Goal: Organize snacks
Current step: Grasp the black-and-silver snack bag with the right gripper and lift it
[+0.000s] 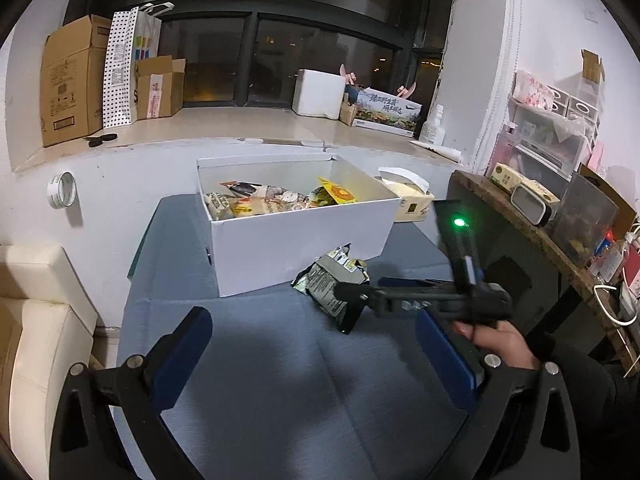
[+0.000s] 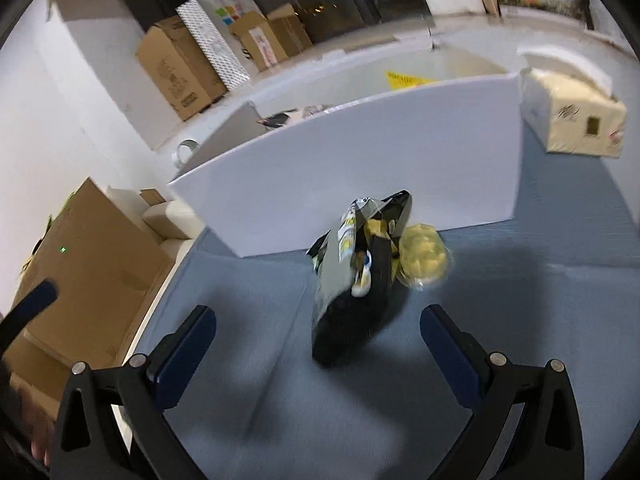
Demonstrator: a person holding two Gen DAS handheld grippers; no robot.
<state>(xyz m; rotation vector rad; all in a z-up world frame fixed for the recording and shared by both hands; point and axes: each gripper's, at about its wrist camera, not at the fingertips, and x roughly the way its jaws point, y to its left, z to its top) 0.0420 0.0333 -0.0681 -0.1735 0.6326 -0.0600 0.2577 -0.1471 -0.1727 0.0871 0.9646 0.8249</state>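
Left view alone shows snacks [image 1: 276, 200] inside box [image 1: 296, 240]. Right view: dark crumpled bag [image 2: 348, 280], yellow packet [image 2: 424, 256] beside. My left claw [image 1: 316, 344] spread, right claw [image 2: 318, 340] spread.

Only large Chinese characters show on the long printed carton [image 1: 387, 110] on the windowsill; the rest is illegible.

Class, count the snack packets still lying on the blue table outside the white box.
2: a dark packet in front of the white box, and a clear yellow snack bag beside it on the blue table. More may be hidden behind the box.
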